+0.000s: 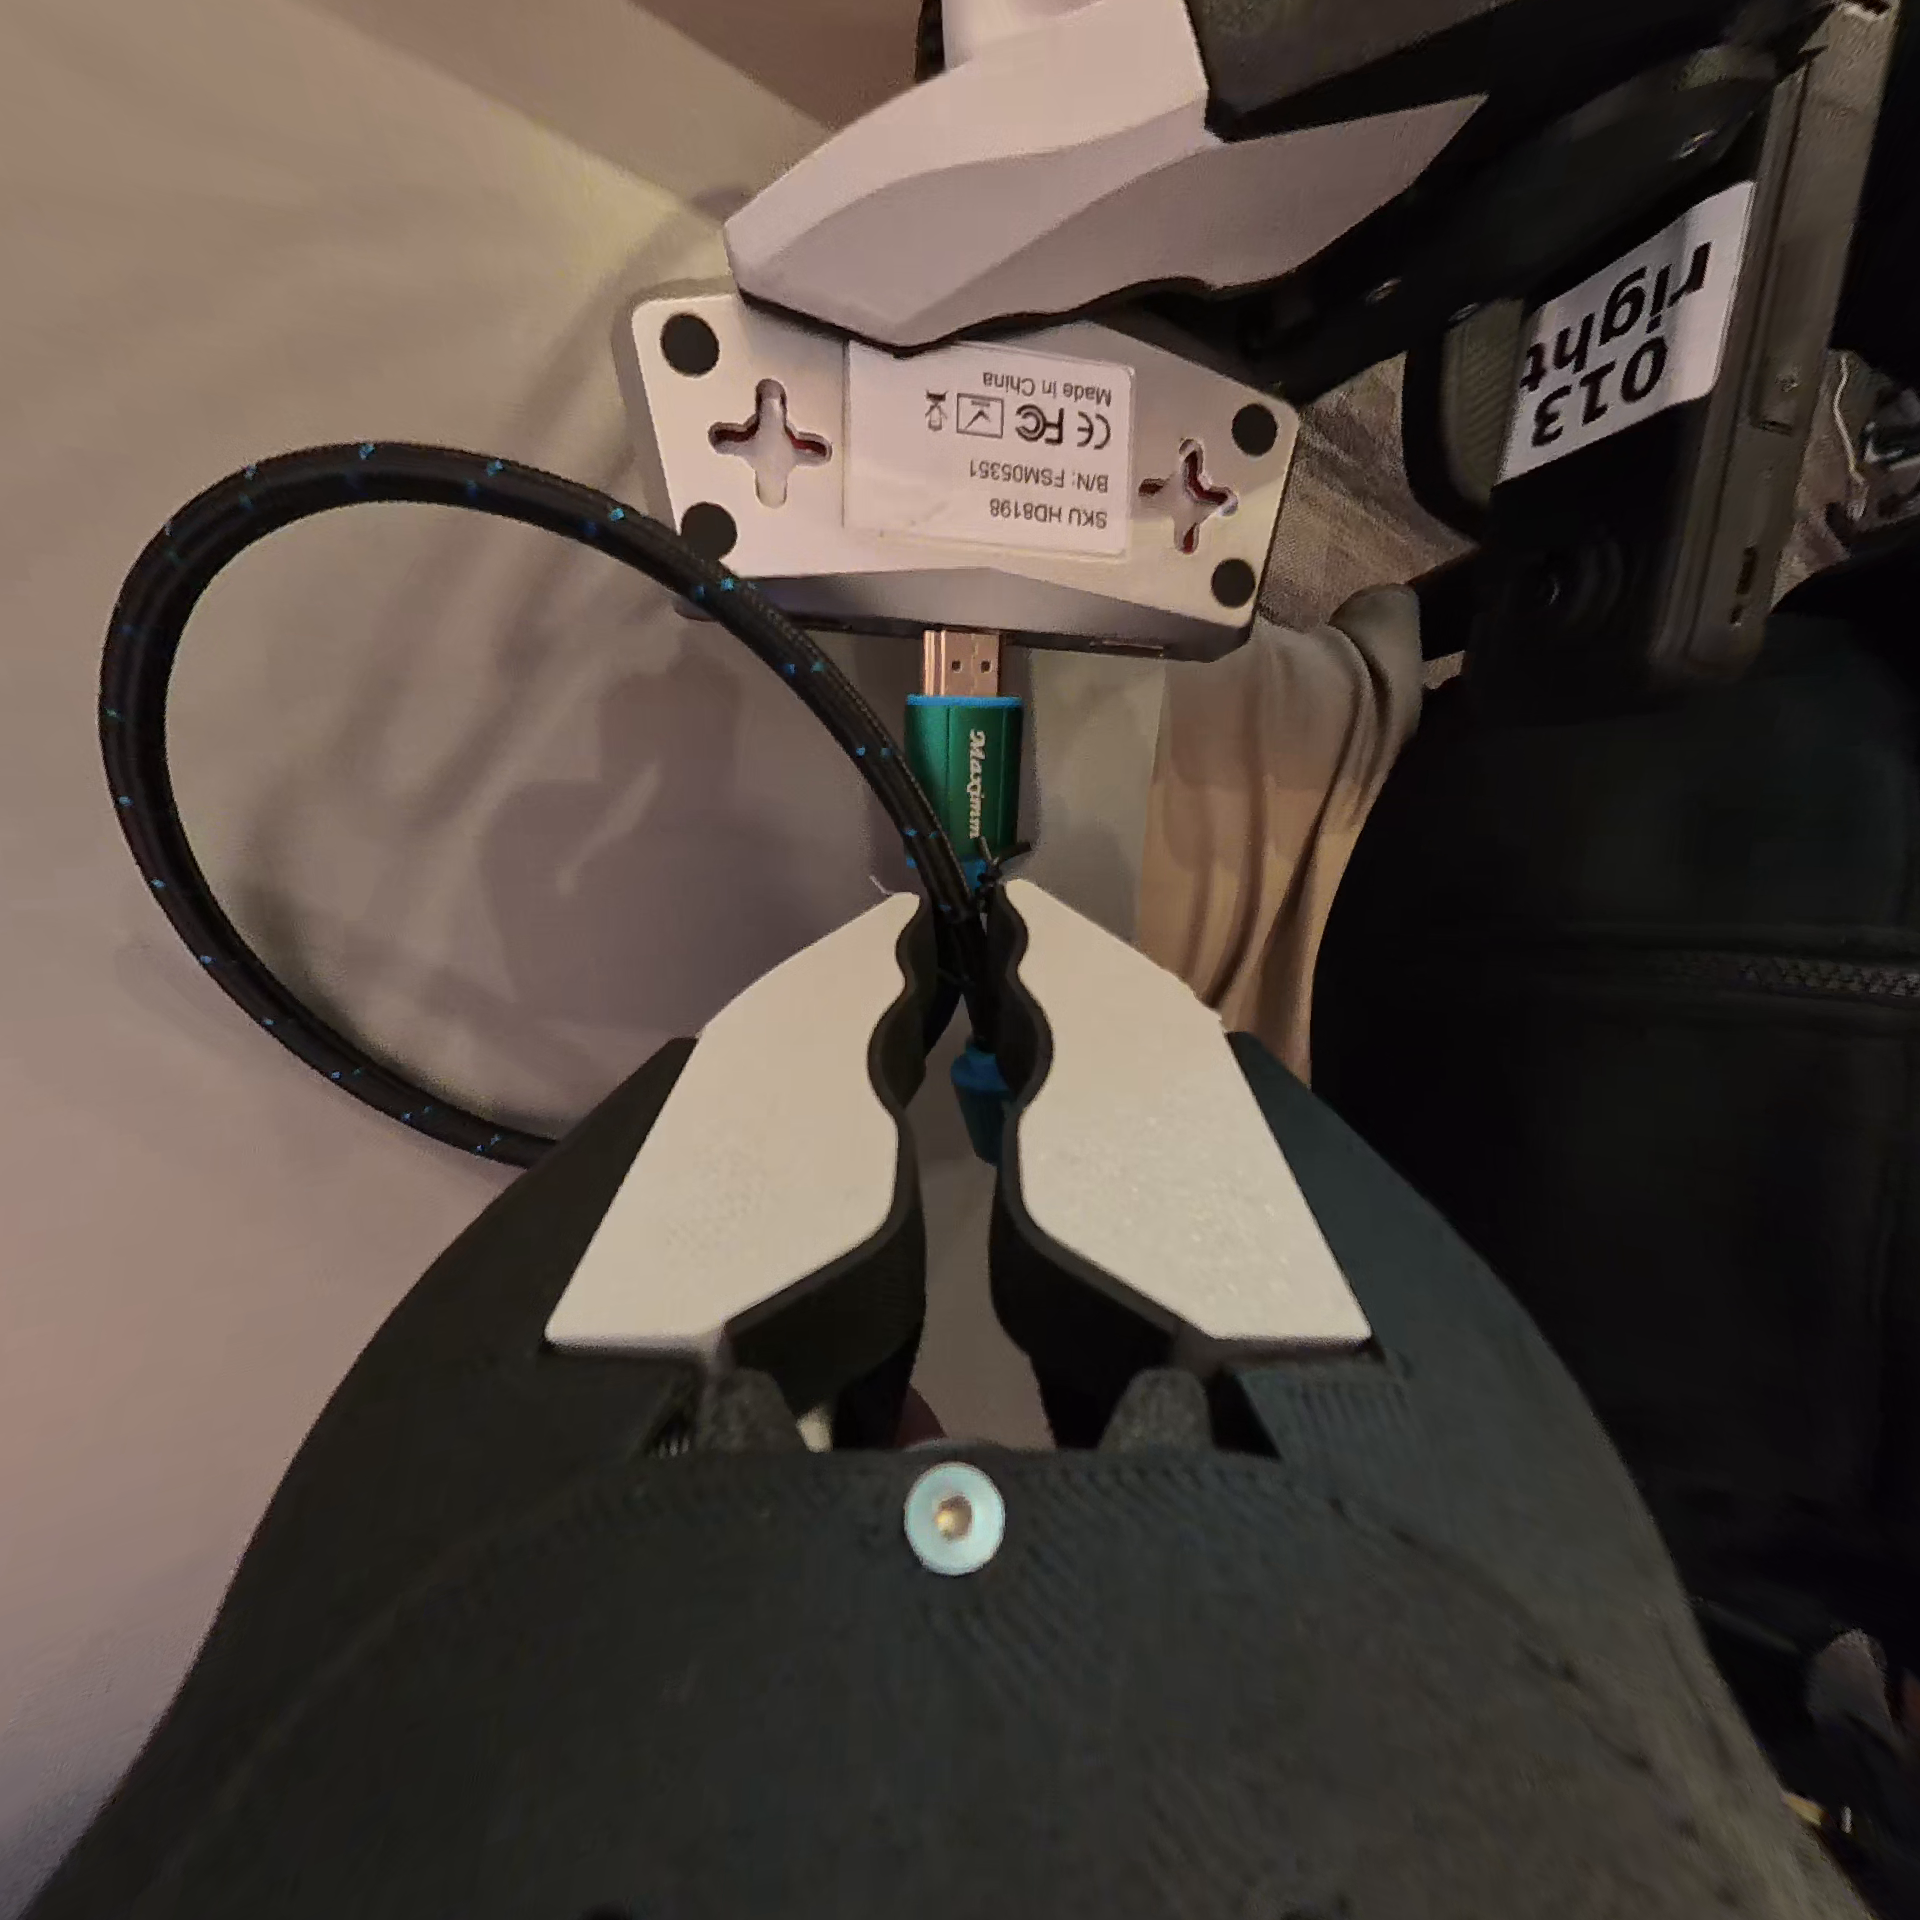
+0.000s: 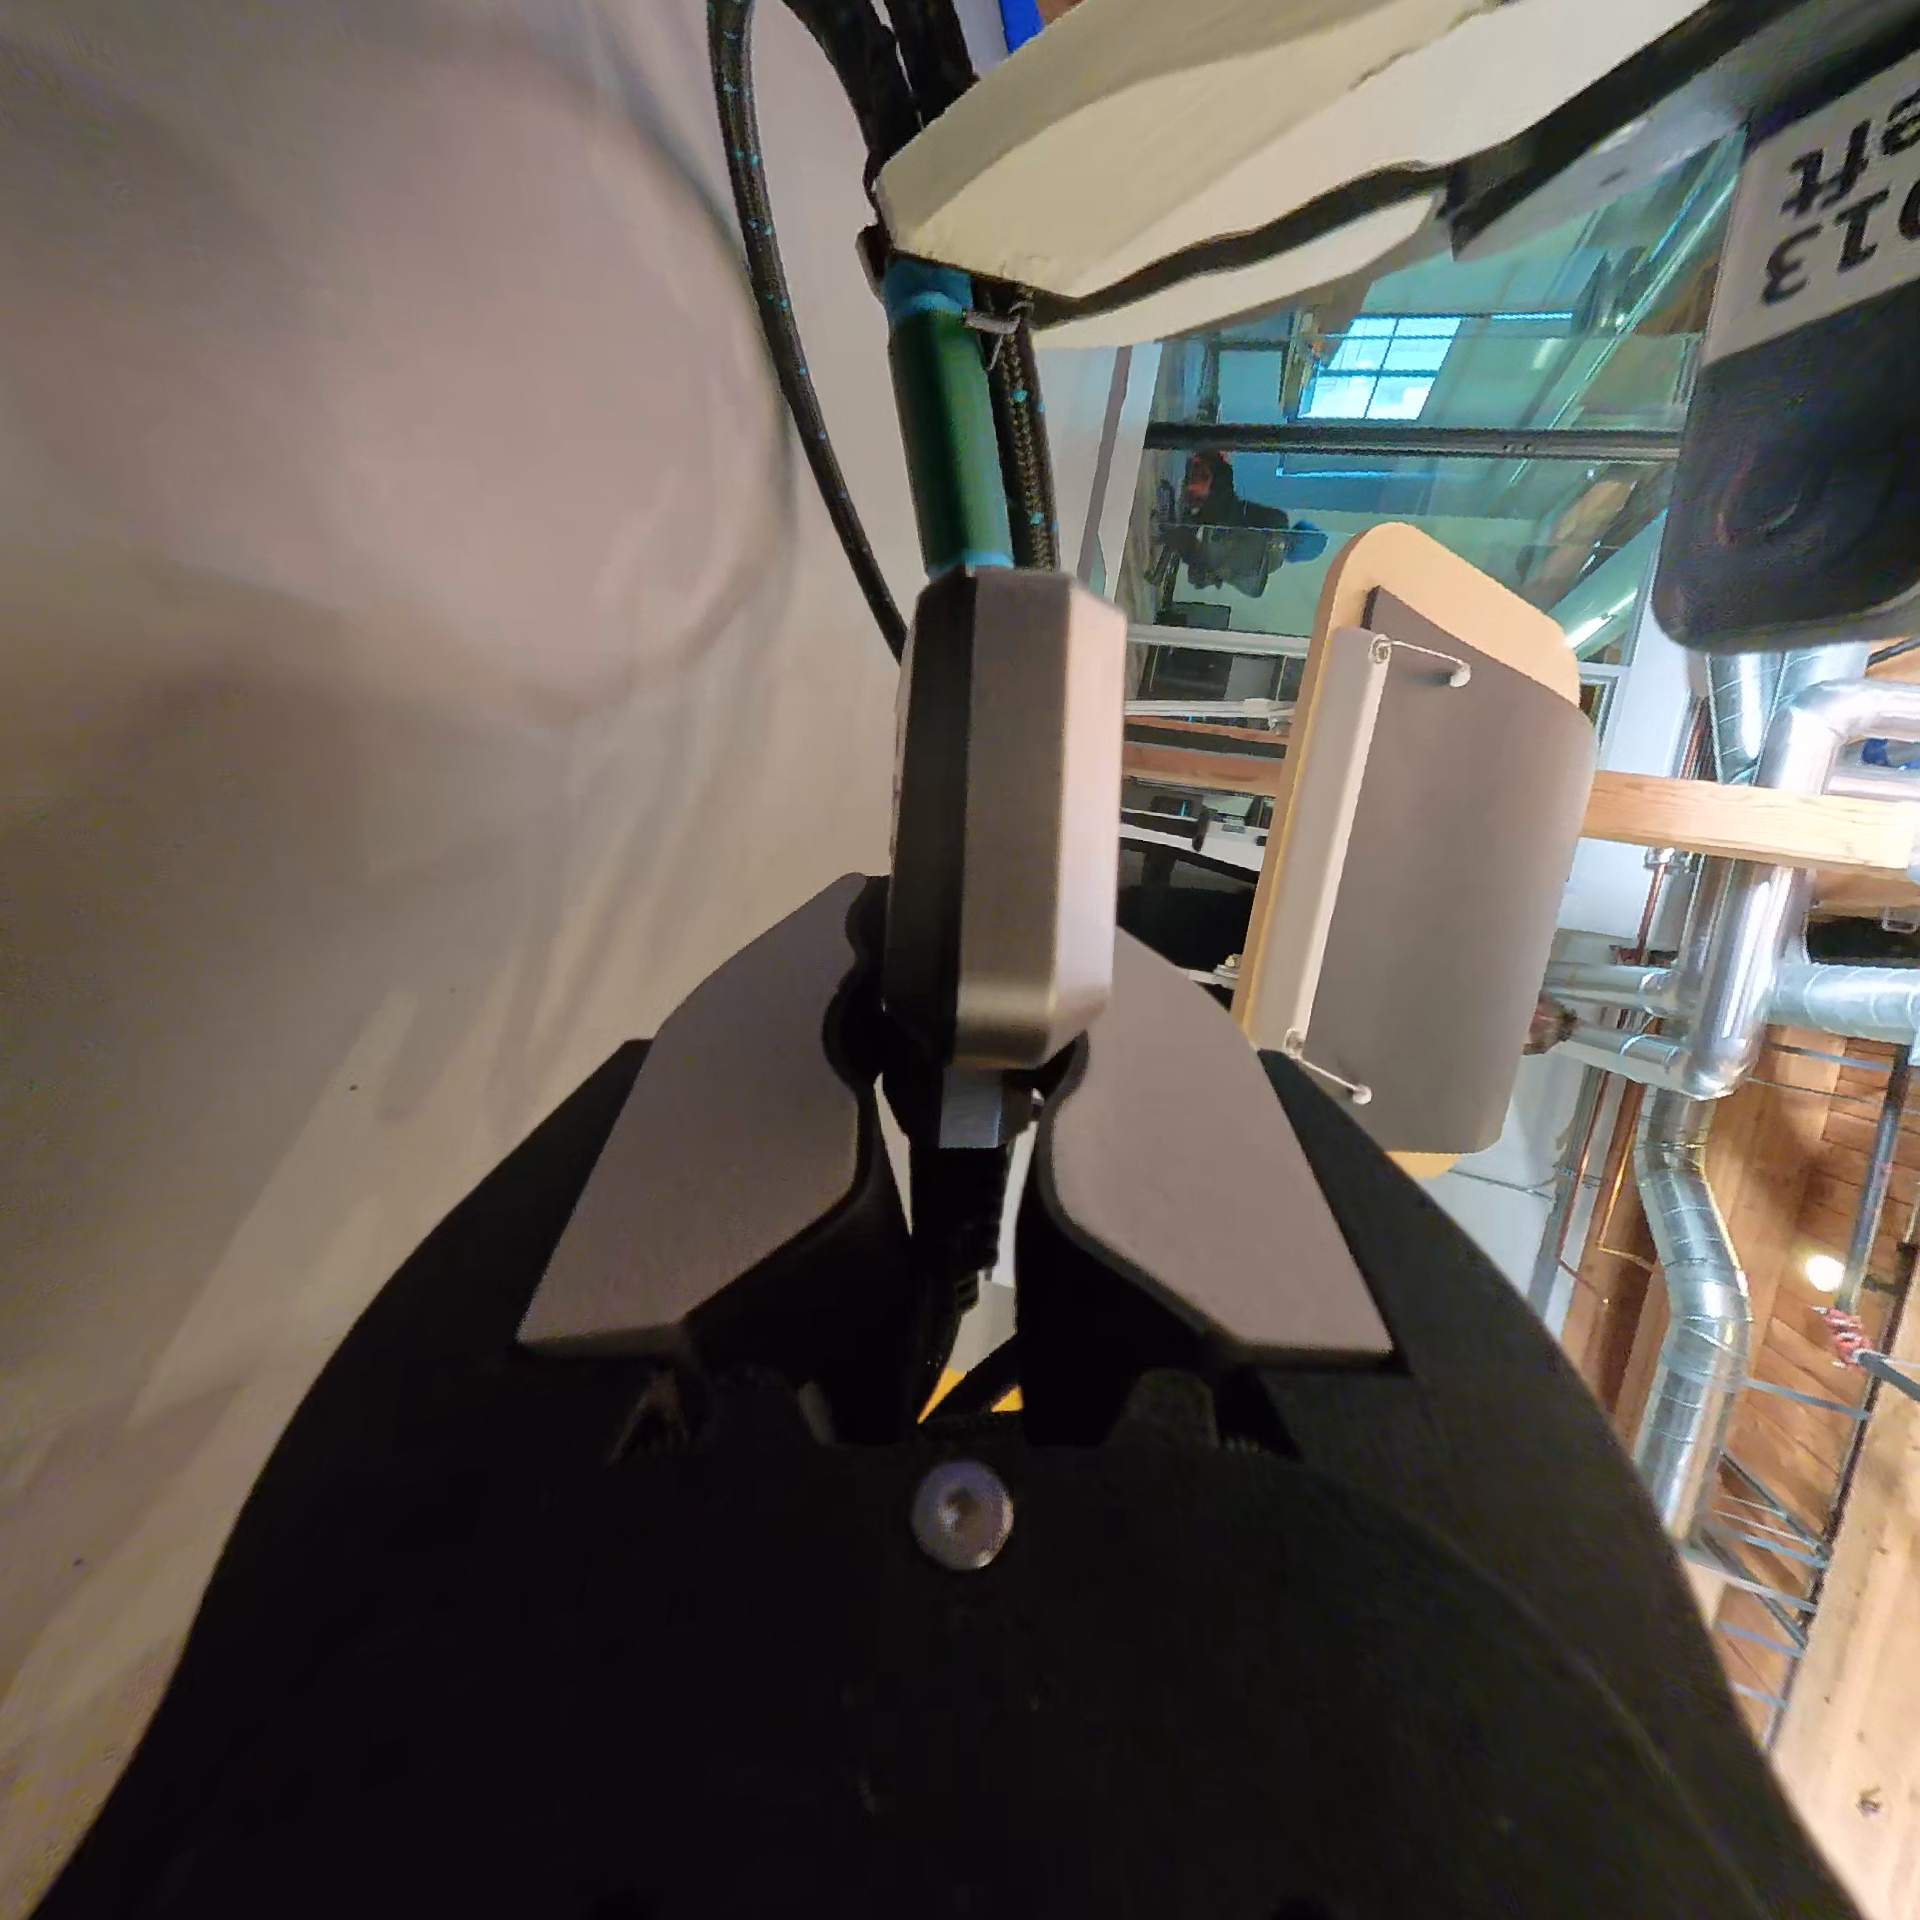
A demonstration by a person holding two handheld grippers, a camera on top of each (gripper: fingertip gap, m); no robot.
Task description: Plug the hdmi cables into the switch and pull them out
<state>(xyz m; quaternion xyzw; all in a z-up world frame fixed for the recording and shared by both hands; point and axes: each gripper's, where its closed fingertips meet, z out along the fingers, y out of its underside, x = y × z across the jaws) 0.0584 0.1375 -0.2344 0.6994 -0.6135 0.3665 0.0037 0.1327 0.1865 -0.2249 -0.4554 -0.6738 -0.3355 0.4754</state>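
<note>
In the left wrist view my left gripper (image 1: pixel 966 904) is shut on the black braided HDMI cable (image 1: pixel 156 665), just behind its green plug (image 1: pixel 964 774). The plug's metal tip (image 1: pixel 961 665) sits at a port on the near edge of the grey HDMI switch (image 1: pixel 966 468); most of the tip shows. The switch hangs in the air, underside with a white label facing me. My right gripper (image 1: pixel 935 208) comes from above and holds the switch. In the right wrist view my right gripper (image 2: pixel 987 935) is shut on the switch (image 2: pixel 1003 821), with the green plug (image 2: pixel 951 457) beyond it.
A pale cloth (image 1: pixel 364 779) forms the backdrop on the left of both views. Dark fabric and a beige cloth (image 1: pixel 1247 831) are at the right in the left wrist view. A grey panel on a wooden board (image 2: pixel 1444 894) and silver ducts (image 2: pixel 1704 1247) show at the right. Some 9 centimeters of space lies between my two pairs of fingers.
</note>
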